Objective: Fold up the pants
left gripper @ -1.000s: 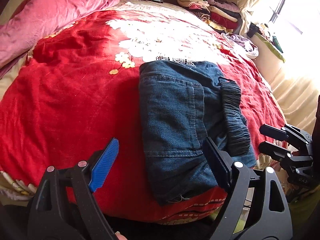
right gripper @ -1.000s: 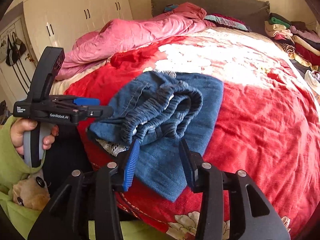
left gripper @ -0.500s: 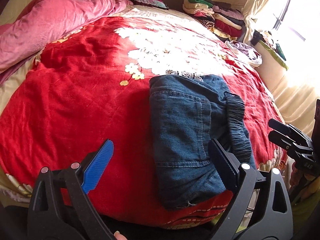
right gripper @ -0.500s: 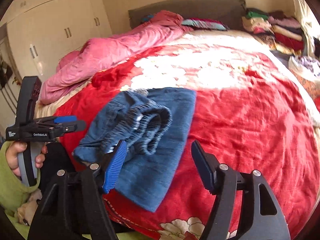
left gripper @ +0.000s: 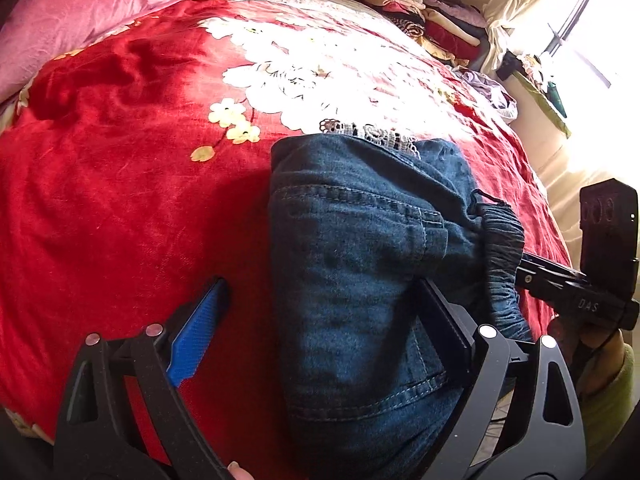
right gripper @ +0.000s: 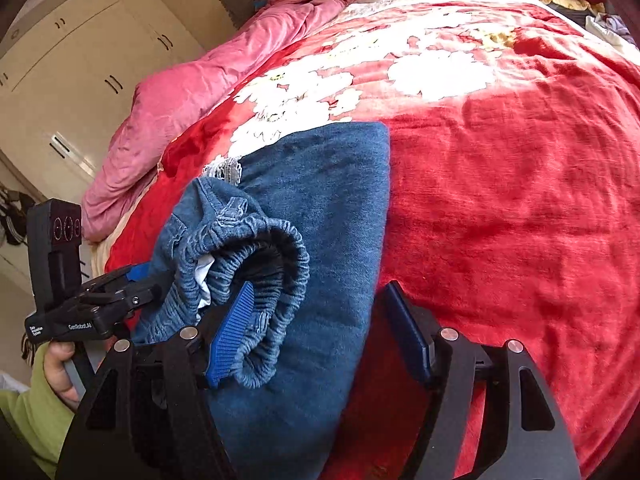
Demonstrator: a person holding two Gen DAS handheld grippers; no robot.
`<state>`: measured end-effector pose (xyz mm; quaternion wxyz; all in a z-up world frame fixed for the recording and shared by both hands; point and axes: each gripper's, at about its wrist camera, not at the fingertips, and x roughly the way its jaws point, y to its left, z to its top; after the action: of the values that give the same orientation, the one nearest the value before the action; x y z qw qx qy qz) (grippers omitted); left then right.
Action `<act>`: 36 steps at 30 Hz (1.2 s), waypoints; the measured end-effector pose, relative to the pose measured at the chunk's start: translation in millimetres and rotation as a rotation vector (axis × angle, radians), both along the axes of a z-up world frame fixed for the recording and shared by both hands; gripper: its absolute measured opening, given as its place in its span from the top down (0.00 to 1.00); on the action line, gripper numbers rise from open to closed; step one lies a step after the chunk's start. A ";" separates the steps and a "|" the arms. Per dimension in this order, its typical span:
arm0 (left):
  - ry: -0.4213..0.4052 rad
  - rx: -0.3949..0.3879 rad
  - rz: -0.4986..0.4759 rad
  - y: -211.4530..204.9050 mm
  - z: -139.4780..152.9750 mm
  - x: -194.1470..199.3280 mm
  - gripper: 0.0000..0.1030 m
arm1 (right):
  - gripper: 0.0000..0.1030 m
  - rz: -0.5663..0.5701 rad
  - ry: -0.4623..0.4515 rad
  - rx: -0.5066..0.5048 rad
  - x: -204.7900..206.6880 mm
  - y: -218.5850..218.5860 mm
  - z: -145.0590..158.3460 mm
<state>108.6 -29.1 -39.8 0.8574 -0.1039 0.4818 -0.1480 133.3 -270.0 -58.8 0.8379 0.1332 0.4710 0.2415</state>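
Both grippers are held spread and empty at the near edge of the bed: the left gripper [left gripper: 316, 320] is set astride the pants [left gripper: 360, 280], while the right gripper [right gripper: 320, 320] is poised over their gathered waistband [right gripper: 256, 280]. The pants are seen folded into a compact bundle on the red blanket [left gripper: 120, 200]. The folding is judged largely done, with only the bunched waistband left to be flattened.

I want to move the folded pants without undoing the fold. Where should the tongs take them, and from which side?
Probably grip the folded pants across the thick stacked end nearest the person, coming from the bed's near edge. The elastic waistband bulges loose on top, so pinching only it would likely pull the layers open.
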 end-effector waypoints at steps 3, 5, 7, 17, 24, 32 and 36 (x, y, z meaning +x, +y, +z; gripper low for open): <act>0.008 -0.003 0.005 -5.5 -2.3 5.8 0.17 | 0.35 0.022 -0.010 0.003 8.9 7.6 -3.9; 0.003 -0.004 -0.004 -9.4 -1.5 7.7 0.34 | 0.47 0.035 -0.026 0.007 9.2 11.0 -1.8; 0.007 -0.030 -0.018 -13.3 1.6 9.7 0.49 | 0.69 0.074 -0.053 0.014 7.6 16.4 3.3; -0.067 -0.047 -0.005 -14.0 41.4 22.3 0.57 | 0.78 0.088 -0.193 0.002 15.5 30.8 50.4; -0.131 0.010 0.027 -4.9 61.6 45.0 0.57 | 0.78 0.083 -0.230 -0.009 44.1 43.6 60.5; -0.088 0.046 0.056 3.5 35.3 67.3 0.53 | 0.76 0.063 -0.161 -0.019 72.6 49.5 38.9; -0.030 0.043 0.068 10.9 9.8 71.2 0.44 | 0.68 0.027 -0.090 -0.065 82.2 47.3 15.6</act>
<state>179.8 -18.3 -30.0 0.8711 -0.0997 0.4681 -0.1101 215.5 -222.7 -43.2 0.8586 0.0886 0.4424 0.2433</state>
